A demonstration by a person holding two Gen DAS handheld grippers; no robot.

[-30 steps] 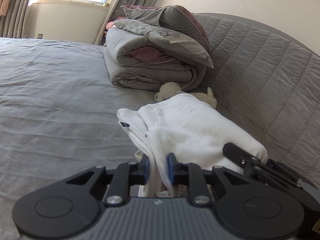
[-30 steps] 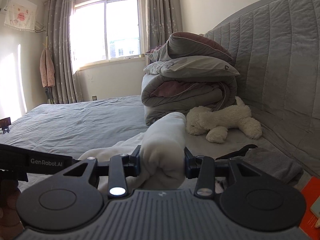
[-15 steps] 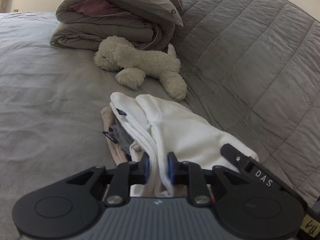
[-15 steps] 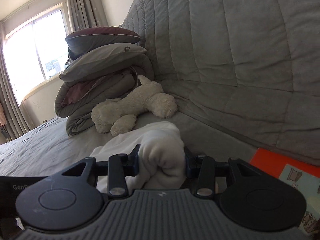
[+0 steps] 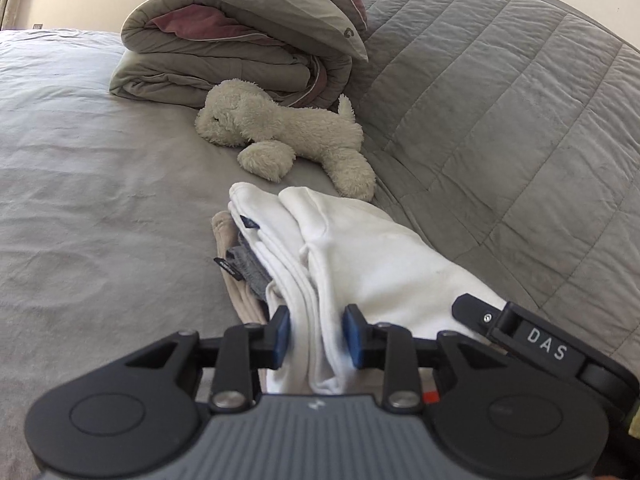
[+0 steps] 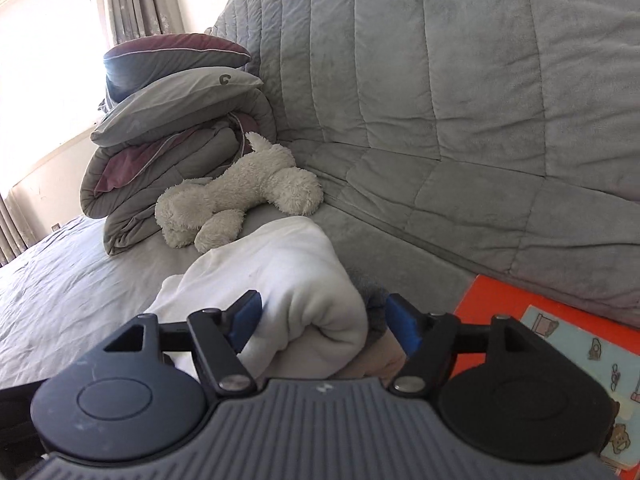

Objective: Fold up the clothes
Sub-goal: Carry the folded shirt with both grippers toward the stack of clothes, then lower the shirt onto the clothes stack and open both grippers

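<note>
Left hand-held gripper (image 5: 314, 336) and right hand-held gripper (image 6: 322, 326) opening around folded white garment (image 5: 360, 264), headboard (image 5: 500, 120) close alongside

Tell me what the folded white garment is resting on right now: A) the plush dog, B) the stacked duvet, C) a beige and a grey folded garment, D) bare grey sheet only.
C: under the white garment, a grey garment and a beige garment peek out at its left edge.

White folded garment (image 5: 372, 256) sits on a grey bed sheet (image 5: 100, 184), with a cream plush dog (image 5: 288, 136) nearby. Headboard (image 6: 460, 100) is grey and quilted, the bedding stack (image 5: 240, 40) grey with mauve, and there's an orange book (image 6: 500, 312).
</note>
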